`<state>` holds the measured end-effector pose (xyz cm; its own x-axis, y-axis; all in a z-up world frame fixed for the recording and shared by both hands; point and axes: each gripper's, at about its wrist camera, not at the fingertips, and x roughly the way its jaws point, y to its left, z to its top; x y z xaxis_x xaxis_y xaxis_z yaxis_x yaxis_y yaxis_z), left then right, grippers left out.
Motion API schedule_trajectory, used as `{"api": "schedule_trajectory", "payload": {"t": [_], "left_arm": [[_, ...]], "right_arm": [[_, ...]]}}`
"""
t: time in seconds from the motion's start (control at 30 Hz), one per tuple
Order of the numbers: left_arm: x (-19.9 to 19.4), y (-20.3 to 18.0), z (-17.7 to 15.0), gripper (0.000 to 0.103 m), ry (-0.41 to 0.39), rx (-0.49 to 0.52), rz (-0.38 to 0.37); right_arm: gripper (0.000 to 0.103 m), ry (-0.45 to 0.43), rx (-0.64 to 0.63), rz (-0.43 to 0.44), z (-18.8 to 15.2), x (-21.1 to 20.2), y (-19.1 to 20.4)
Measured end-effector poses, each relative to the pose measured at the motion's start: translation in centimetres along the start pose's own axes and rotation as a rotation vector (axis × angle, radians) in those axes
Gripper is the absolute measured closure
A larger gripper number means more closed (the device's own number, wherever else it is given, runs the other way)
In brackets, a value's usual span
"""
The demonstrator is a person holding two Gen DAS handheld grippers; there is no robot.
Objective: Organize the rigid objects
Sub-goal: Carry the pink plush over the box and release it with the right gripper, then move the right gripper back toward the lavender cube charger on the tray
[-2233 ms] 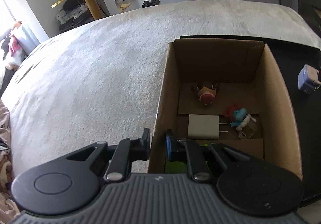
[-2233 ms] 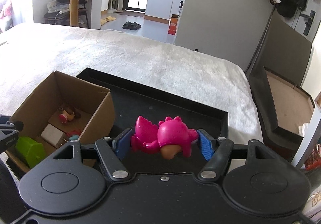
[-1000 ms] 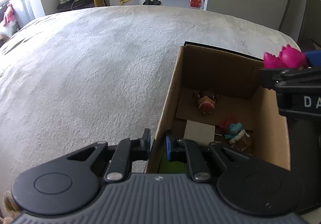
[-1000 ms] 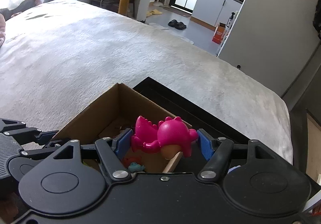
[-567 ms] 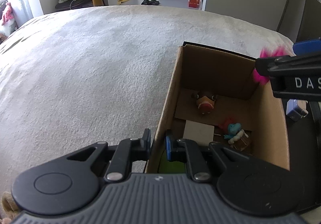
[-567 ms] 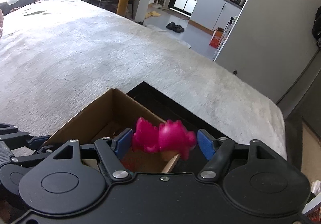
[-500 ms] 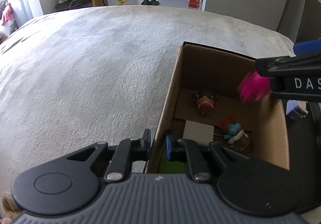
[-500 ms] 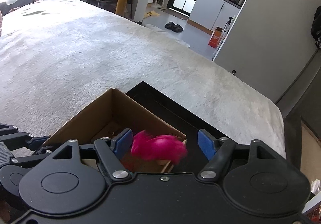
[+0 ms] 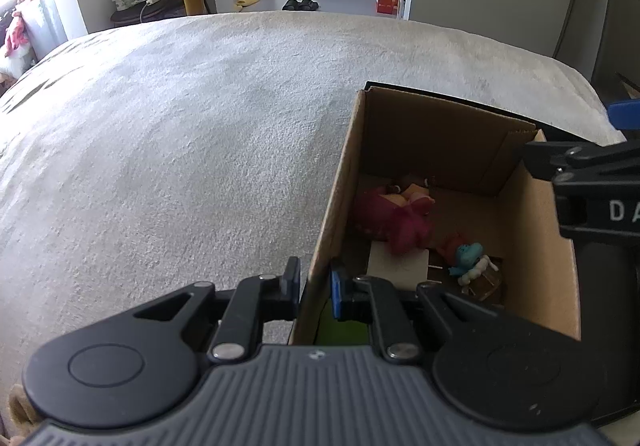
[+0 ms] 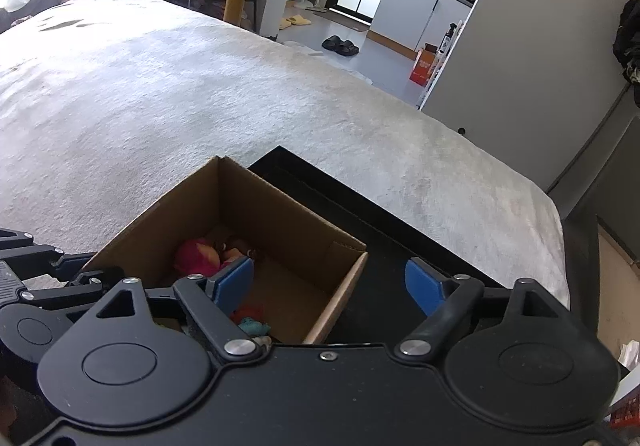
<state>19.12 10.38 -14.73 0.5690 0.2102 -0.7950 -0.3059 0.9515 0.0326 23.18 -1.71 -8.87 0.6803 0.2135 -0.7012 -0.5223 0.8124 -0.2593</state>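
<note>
**Pink toy in the box, right tool wide**

Inside the box (image 9: pixel 532 230), the pink toy (image 9: pixel 394 220) lies at the left wall, against a brown figure (image 9: pixel 416 192) toward the far end and partly over a white charger (image 9: pixel 398 266). Right of the charger sits a blue figure (image 9: pixel 470 256). At the box's near left wall, the left tool (image 9: pixel 315 286) is narrowed onto the cardboard, one pad on each side. Above the box's right wall, the right tool (image 10: pixel 330 284) hangs wide and holds nothing. Under the box lies a white bed (image 9: pixel 180 134).
</note>
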Motion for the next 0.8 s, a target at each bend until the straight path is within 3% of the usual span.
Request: {"api": "schedule_trajectory", "payload": {"t": [0.8], "left_arm": [[0.4, -2.4, 0.0, 0.086, 0.009, 0.11, 0.111]], "right_arm": [[0.015, -0.01, 0.133, 0.009, -4.5, -0.6, -5.4]]}}
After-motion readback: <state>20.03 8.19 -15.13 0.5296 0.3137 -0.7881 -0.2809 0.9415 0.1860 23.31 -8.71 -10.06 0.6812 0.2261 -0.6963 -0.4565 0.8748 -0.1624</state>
